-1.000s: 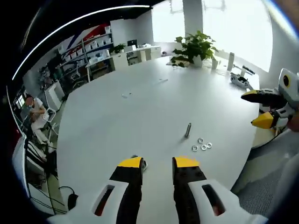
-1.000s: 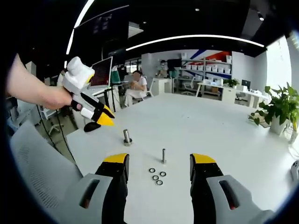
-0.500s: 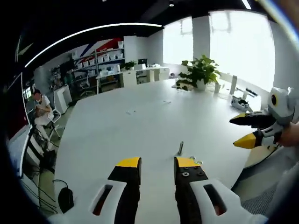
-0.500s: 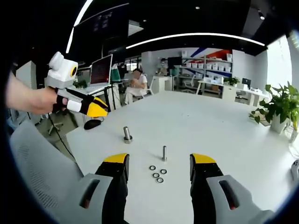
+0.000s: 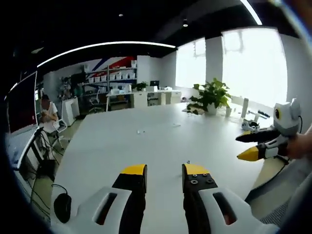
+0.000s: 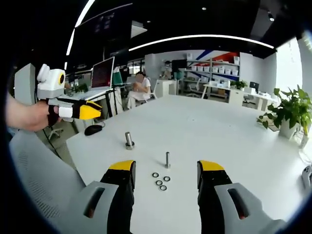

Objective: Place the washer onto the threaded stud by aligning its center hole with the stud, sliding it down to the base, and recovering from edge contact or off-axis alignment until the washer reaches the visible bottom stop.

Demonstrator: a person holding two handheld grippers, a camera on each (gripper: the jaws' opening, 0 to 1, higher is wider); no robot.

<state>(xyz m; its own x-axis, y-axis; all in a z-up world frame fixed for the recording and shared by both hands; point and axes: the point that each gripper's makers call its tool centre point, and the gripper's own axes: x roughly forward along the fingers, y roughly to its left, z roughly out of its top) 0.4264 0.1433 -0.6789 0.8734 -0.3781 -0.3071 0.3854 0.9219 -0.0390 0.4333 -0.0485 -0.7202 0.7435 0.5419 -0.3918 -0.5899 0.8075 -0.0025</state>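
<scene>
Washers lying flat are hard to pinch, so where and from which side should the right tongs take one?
The three washers lie flat on the table, close together just in front of the stud. Probably best: come down from above onto the nearest washer, closing on opposite points of its outer rim. Its side facing the right tongs is free of neighbours.

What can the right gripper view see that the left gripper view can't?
The right gripper view has the three washers, the thin threaded stud, a thicker bolt and the left gripper held in a hand. The left gripper view has bright windows, a mouse at the table edge, and the right gripper coming in from the side. Both see the white table and a potted plant.
</scene>
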